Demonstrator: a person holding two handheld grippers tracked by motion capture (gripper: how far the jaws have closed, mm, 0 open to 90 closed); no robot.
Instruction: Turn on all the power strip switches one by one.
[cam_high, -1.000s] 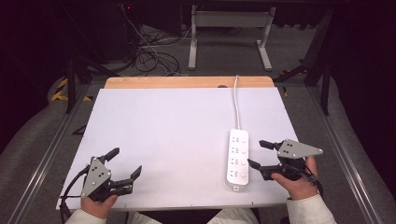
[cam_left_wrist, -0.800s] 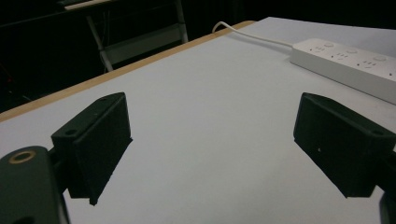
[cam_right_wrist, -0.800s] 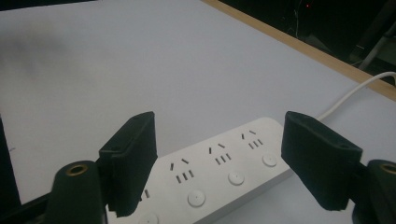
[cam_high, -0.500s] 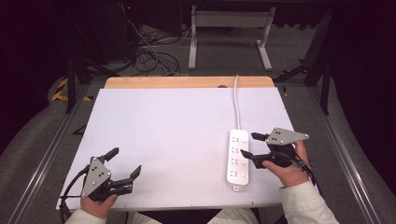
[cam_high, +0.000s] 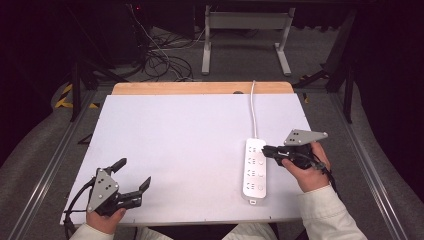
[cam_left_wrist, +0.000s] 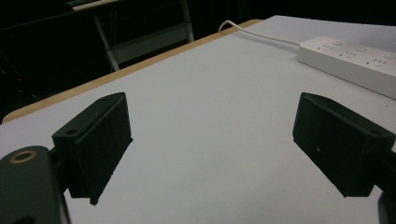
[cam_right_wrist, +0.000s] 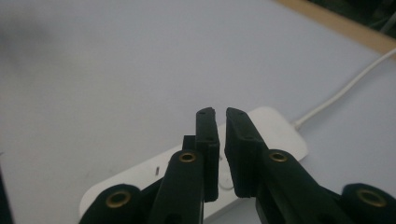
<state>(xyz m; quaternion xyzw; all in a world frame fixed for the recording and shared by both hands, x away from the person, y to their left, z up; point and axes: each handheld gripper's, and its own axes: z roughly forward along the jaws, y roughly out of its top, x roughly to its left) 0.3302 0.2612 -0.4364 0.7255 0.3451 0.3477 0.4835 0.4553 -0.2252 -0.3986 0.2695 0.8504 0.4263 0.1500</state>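
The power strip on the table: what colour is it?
White power strip, clearest in the high view.

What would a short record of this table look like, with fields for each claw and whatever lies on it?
Surface: white table
Item: white power strip, cord running to the far edge
Left claw: jaws wide apart, nothing between them
Right claw: jaws have just been closing, almost together, nothing between them, over the strip's far end

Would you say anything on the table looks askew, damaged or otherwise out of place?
Nothing stands out. The white power strip lies flat and intact near the table's right side, its cable running straight off the far edge. The right claw is over it with jaws nearly together, nothing between them; the left claw rests open.
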